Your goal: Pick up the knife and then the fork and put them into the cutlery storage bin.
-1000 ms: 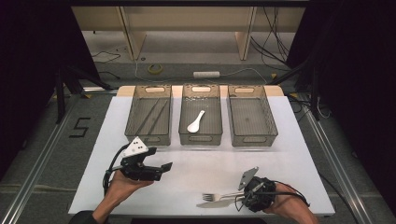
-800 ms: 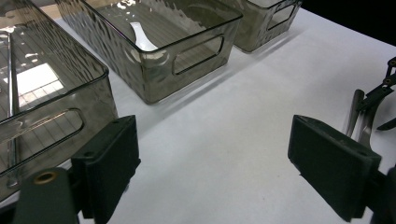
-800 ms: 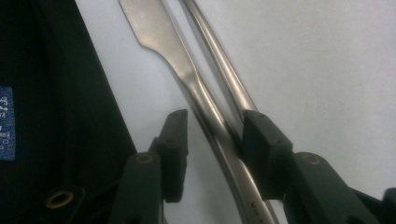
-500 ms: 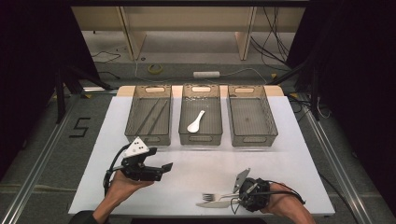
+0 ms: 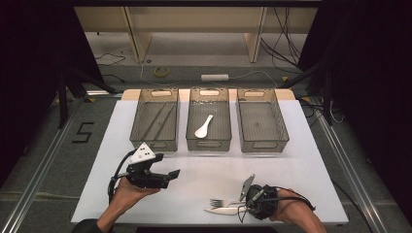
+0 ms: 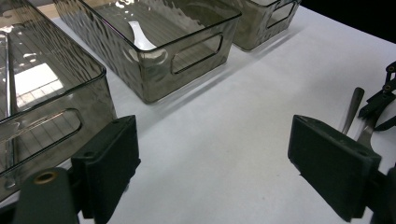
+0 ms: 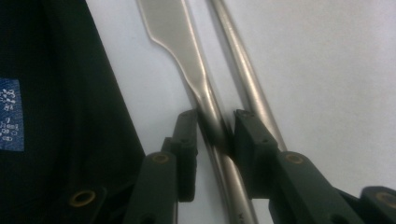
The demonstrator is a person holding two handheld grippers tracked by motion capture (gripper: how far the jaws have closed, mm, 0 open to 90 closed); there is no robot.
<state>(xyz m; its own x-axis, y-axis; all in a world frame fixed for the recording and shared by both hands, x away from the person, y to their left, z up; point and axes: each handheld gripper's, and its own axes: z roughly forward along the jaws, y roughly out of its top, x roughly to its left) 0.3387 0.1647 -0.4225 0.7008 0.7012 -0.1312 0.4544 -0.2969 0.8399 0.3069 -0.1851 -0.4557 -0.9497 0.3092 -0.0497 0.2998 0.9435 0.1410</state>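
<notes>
Knife (image 7: 196, 74) handle now clamped in right gripper (image 7: 215, 133) jaws, just closed, left gripper (image 6: 212, 161) jaws apart

Three clear plastic bins stand in a row on one white surface (image 5: 301, 160): the left bin (image 5: 154, 120), the middle bin (image 5: 209, 119) and the right bin (image 5: 261, 120). There is one white spoon (image 5: 204, 126), lying in the middle bin, and two thin dark sticks (image 5: 159, 120) lie in the left bin. At the near edge lie one fork (image 5: 222, 202) and one knife (image 5: 221, 210), and two grippers are in hand, the left gripper (image 5: 174, 175) and the right gripper (image 5: 244, 208).
</notes>
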